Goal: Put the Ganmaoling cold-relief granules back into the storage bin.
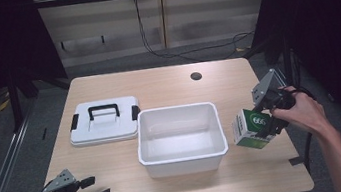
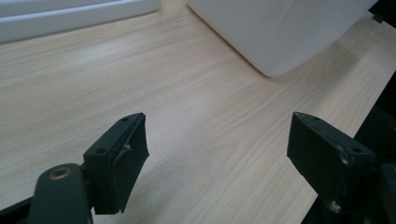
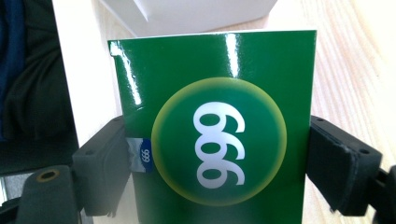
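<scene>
The right gripper (image 1: 268, 118) clamps a glossy green-and-white cardboard box (image 1: 250, 129) by its two narrow sides, just off the right edge of the open white plastic bin (image 1: 184, 162), near the right edge of the pale wooden table (image 1: 157, 85). The carton looks light and fairly stiff, yet slick — a hard squeeze could dent it. The left gripper (image 1: 94, 187) hovers wide and empty at the table's front-left corner — the white handled lid (image 1: 105, 128) lies flat left of the bin.

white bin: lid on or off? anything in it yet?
Lid off and empty. The lid lies flat on the table left of the bin, whose bare white floor shows.
</scene>
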`<state>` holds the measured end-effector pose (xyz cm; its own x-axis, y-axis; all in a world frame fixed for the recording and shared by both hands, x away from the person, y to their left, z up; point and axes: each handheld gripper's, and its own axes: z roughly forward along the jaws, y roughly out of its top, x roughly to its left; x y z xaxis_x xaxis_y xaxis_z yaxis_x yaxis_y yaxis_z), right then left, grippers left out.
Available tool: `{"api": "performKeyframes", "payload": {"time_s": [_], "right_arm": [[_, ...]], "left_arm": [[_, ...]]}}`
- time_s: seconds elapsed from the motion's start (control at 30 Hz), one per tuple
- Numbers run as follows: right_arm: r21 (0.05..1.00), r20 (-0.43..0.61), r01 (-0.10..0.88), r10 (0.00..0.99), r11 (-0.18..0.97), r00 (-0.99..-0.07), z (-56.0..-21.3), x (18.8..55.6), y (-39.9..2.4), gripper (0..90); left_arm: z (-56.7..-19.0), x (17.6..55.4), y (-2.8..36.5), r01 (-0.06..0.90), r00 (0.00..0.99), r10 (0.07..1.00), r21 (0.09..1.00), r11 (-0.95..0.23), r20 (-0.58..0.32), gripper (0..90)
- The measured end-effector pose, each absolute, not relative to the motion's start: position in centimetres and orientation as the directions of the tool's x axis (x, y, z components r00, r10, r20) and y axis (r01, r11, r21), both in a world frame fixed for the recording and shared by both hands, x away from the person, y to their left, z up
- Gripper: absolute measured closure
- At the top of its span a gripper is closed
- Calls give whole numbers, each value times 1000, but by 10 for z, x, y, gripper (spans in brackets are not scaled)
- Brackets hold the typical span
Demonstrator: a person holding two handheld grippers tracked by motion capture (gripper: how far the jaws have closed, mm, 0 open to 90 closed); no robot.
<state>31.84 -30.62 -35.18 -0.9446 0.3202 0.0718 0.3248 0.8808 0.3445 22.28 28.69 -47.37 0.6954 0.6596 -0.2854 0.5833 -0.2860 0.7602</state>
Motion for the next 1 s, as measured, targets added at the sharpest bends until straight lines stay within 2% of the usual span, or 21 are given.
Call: {"api": "performKeyframes", "payload": {"time_s": [1.0], "right_arm": [[497,54,296,312,815,-949,-311,307,-324,157]], "left_arm": [[-474,223,286,584,698,657,758,-291,-286,203]]}}
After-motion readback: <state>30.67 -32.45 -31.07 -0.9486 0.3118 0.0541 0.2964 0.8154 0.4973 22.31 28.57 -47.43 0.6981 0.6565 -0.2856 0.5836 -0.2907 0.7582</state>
